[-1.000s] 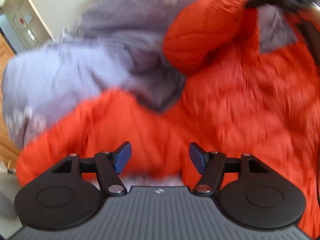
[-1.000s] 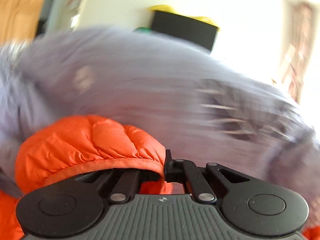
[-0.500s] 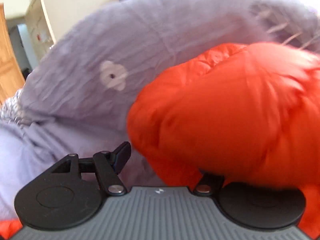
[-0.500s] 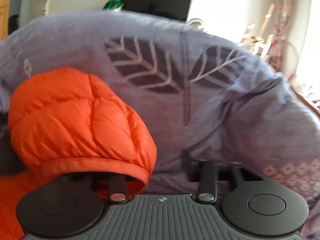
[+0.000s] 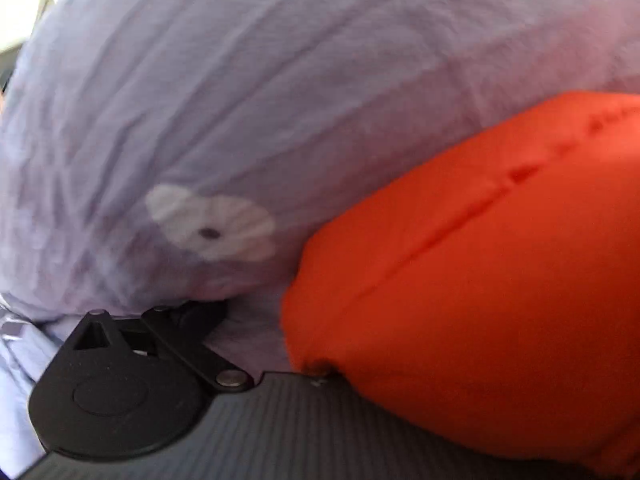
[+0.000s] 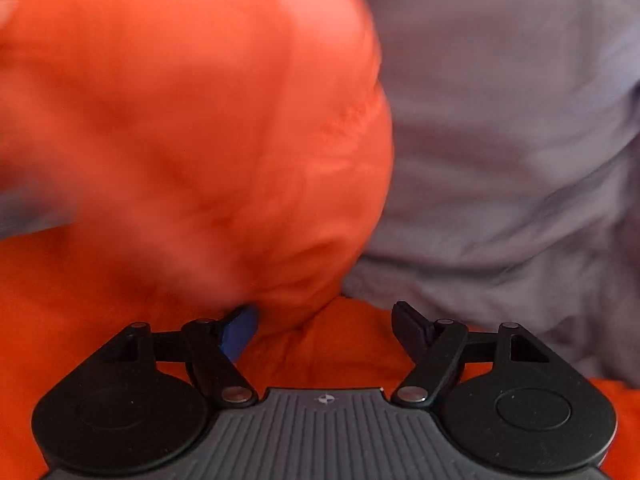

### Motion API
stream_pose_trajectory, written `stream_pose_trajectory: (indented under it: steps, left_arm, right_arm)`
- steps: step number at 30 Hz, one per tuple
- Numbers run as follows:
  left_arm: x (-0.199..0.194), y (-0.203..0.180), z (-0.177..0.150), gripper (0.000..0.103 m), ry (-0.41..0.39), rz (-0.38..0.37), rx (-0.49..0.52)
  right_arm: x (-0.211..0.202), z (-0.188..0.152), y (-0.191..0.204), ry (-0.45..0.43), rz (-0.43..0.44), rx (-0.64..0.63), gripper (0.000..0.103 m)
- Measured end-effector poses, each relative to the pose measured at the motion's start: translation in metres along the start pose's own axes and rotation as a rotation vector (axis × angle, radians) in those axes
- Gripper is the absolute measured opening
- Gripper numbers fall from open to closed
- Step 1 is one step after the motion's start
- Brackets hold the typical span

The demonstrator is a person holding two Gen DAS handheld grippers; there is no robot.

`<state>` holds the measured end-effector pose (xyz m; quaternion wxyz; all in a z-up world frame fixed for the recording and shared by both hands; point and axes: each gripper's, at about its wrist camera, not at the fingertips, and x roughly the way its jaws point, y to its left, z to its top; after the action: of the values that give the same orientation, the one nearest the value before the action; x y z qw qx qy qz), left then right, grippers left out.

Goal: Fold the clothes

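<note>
A puffy orange jacket fills the left of the right wrist view, its bulging sleeve blurred, with more orange under the gripper. My right gripper is open just above it; the sleeve brushes the blue-padded left finger and nothing is pinched. In the left wrist view the orange jacket bulges over the right half of my left gripper and hides its right finger. The left finger is swung far out against lavender cloth. These jaws are opening, and I see nothing pressed between them.
Crumpled lavender-grey bedding with a white flower print lies all around the jacket and fills the background. A sliver of pale wall shows at the top left of the left wrist view.
My right gripper opened, let go of the orange cuff and sank toward the jacket. My left gripper swept sideways to the lavender cloth, its jaws spread wider, and the orange sleeve now covers its right side.
</note>
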<state>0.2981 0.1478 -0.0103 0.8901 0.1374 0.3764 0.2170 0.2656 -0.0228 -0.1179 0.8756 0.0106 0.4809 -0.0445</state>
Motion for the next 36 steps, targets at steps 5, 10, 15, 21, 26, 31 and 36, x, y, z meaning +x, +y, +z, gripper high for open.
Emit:
stream_pose_trajectory:
  steps: [5, 10, 15, 21, 26, 31, 36]
  left_arm:
    - [-0.016, 0.033, -0.024, 0.102, 0.01, -0.021, 0.015]
    - [-0.051, 0.064, -0.058, 0.101, -0.018, -0.063, 0.042]
    - [-0.082, 0.088, -0.107, 0.101, 0.025, -0.114, 0.062]
    - [-0.125, 0.089, -0.174, 0.101, 0.13, -0.171, 0.094]
    - [-0.164, 0.083, -0.222, 0.101, 0.175, -0.25, 0.119]
    - [-0.19, 0.077, -0.239, 0.101, 0.136, -0.246, 0.144]
    - [-0.163, 0.083, -0.197, 0.102, 0.037, -0.161, 0.151]
  right_arm:
    - [-0.003, -0.01, 0.004, 0.026, -0.024, 0.017, 0.074]
    - [-0.05, -0.046, -0.01, 0.003, -0.027, -0.118, 0.078]
    - [-0.103, -0.094, -0.037, 0.018, 0.076, -0.182, 0.081]
    - [-0.148, -0.152, -0.032, 0.075, 0.303, -0.325, 0.091]
    - [-0.136, -0.211, 0.0, 0.217, 0.195, -0.566, 0.101]
    - [-0.152, -0.19, 0.006, 0.107, 0.128, -0.562, 0.1]
    - [-0.139, -0.147, -0.016, -0.081, -0.071, -0.65, 0.1]
